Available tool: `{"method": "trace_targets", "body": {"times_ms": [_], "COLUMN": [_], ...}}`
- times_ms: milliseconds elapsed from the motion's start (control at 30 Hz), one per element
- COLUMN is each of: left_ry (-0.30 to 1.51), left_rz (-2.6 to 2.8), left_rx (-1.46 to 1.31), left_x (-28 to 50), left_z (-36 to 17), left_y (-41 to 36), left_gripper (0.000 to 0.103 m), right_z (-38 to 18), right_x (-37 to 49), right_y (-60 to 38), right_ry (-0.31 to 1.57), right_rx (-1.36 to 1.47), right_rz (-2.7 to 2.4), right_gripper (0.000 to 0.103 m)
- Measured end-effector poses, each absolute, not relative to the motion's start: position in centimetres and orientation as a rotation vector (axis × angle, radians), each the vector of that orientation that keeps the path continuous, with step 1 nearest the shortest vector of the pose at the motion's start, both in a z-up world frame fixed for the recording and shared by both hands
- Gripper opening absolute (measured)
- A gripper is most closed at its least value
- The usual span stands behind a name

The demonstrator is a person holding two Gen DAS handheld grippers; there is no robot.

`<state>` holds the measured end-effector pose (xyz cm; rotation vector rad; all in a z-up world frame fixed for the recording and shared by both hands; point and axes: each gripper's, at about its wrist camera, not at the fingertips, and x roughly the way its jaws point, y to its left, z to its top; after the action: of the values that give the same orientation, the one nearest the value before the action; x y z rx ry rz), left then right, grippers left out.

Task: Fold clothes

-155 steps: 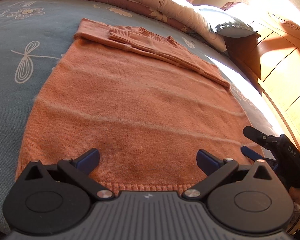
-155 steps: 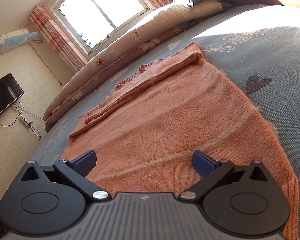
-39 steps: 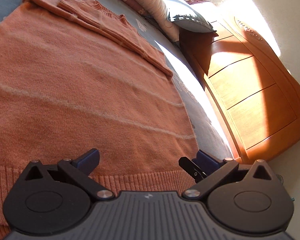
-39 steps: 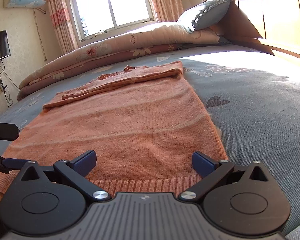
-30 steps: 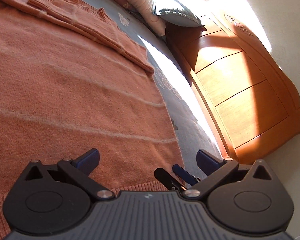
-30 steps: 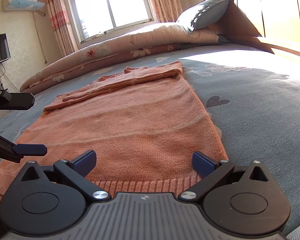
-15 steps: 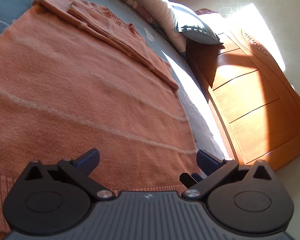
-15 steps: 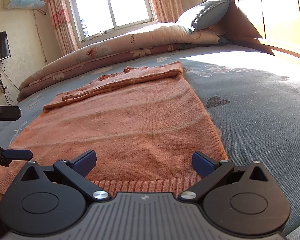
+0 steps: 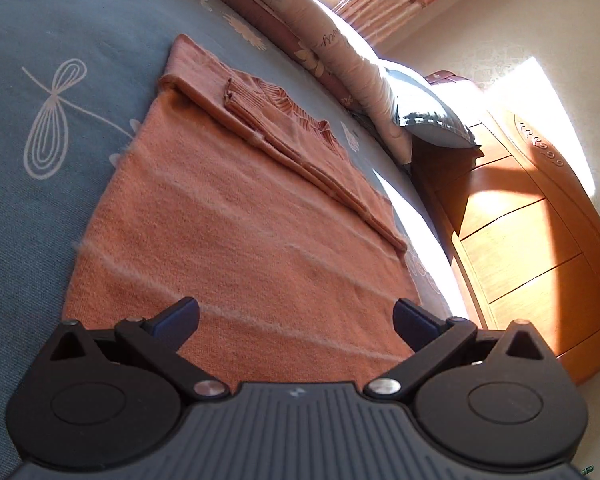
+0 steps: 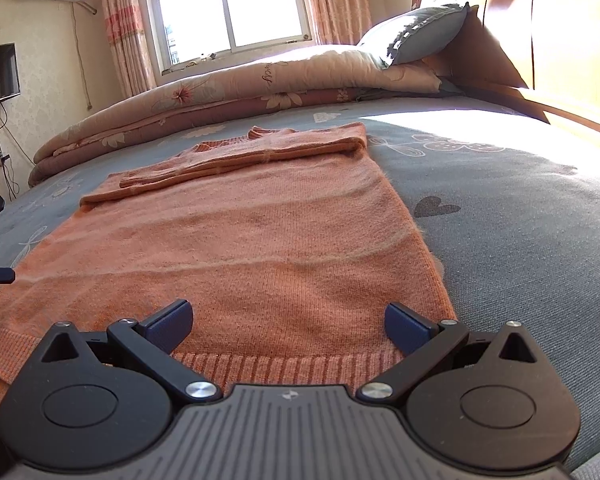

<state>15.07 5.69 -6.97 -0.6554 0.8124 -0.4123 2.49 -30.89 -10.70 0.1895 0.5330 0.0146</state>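
1. Looking from the left wrist, the left gripper (image 9: 294, 316) stood spread wide and empty above the hem end of the orange sweater (image 9: 236, 236), which lay flat on the blue bedspread (image 9: 28, 80), sleeves folded across its top.
2. From the right wrist, the right gripper (image 10: 288, 320) was likewise spread wide, empty, over the ribbed hem (image 10: 284, 368), near the sweater's right corner.

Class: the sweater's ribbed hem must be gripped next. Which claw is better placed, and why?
Right. The right claw is open, low at the sweater's hem. The left claw is open but higher, its hem hidden.
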Motion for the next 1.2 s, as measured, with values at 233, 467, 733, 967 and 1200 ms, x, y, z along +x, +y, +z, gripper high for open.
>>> {"method": "trace_targets", "body": {"times_ms": [233, 467, 733, 967, 1200], "left_ry": [0.788, 0.792, 0.837, 0.806, 0.833], "left_rz": [-0.312, -0.339, -0.345, -0.291, -0.347], "left_rx": [-0.732, -0.723, -0.756, -0.768, -0.775], "left_x": [15.0, 20.2, 24.7, 23.7, 21.2], "left_z": [-7.7, -7.0, -7.9, -8.0, -7.9], "left_y": [8.9, 7.1, 5.5, 7.2, 7.3], "left_gripper": [0.102, 0.102, 0.102, 0.102, 0.102], "right_z": [-10.7, -10.7, -10.8, -10.8, -10.8], "right_x": [2.5, 2.6, 2.8, 2.8, 2.9], "right_y": [-30.8, -30.7, -30.6, -30.9, -31.0], "right_ry": [0.534, 0.534, 0.531, 0.526, 0.525], "right_rx": [0.188, 0.180, 0.169, 0.195, 0.196], "right_rz": [0.013, 0.009, 0.005, 0.011, 0.012], "right_gripper": [0.103, 0.103, 0.103, 0.103, 0.103]}}
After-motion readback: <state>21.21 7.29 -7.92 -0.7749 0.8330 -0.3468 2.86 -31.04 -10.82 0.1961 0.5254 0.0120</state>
